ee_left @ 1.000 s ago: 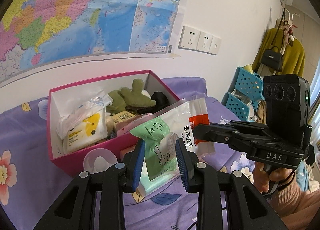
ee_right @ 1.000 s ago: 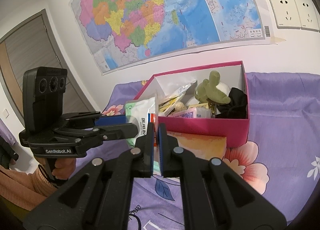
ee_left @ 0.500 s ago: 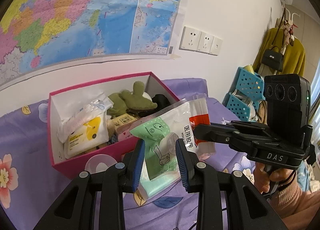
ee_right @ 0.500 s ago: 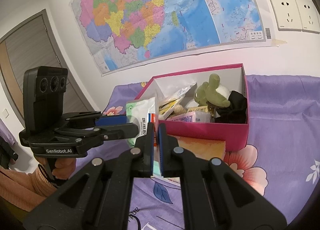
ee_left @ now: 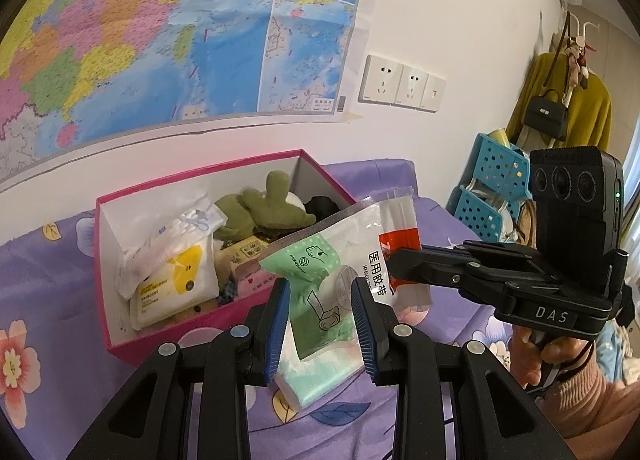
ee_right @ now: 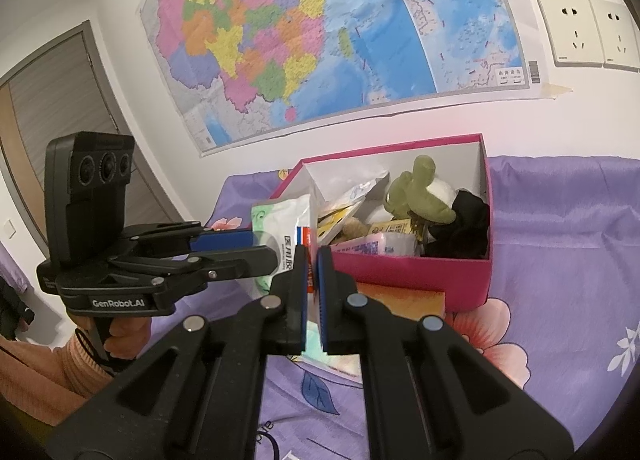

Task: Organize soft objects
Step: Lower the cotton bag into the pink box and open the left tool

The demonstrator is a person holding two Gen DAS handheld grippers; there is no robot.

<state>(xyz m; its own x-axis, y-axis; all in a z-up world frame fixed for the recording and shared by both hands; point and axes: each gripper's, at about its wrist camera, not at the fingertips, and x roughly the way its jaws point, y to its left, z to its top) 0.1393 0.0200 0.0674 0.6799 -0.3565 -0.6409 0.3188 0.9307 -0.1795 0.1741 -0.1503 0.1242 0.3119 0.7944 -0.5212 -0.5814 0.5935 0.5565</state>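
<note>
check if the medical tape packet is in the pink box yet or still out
Out. The packet is held up in front of the pink box, pinched by the left gripper and the right gripper on its edge.

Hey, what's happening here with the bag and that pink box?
A person holds a tool in each hand, and both grip one plastic bag of medical tape. The left tool is shut on its green lower part, and the right tool pinches its red-striped top edge. The bag hangs just in front of the pink box, which already holds a green plush and packets.

Map [ee_left: 160,40] cropped by frame edge, box [ee_right: 400,268] bottom hidden
</note>
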